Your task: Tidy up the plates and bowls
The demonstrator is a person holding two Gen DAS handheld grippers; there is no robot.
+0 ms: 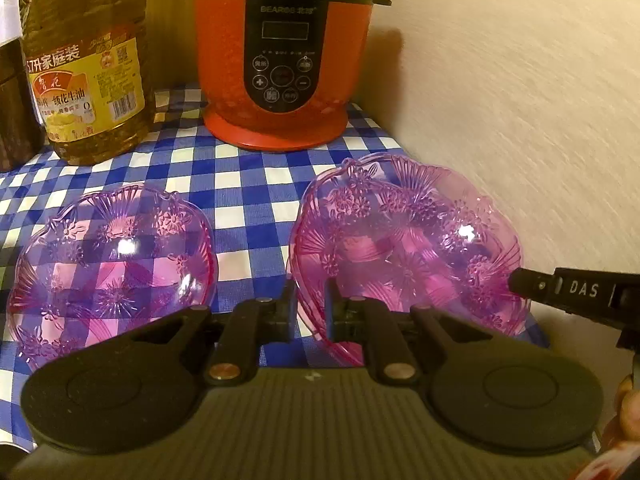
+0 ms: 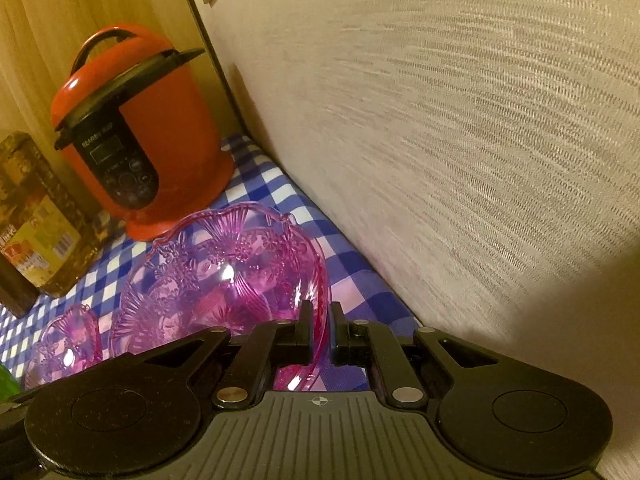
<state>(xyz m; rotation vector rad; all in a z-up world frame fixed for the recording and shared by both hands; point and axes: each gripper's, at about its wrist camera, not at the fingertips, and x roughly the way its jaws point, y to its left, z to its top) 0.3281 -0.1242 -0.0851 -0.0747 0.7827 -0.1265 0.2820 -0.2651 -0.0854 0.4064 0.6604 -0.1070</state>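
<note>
- Right-hand pink plastic bowl point(image 1: 404, 252) sits on the checked tablecloth point(image 1: 240, 196) near the wall, mouth up, tipped slightly; roundish, no clear long axis
- Left gripper point(image 1: 310, 312) and right gripper point(image 2: 320, 332) each pinch its rim, jaws closed
- Likely light, thin, brittle, slick; rim is the only hold
- Second bowl point(image 1: 112, 264) lies beside it, apart

right gripper point(image 2: 320, 320) clamped on near rim of pink bowl point(image 2: 224, 280) | second pink bowl point(image 2: 60, 344) left | red cooker point(image 2: 148, 140) behind | checked cloth point(image 2: 280, 188)
</note>
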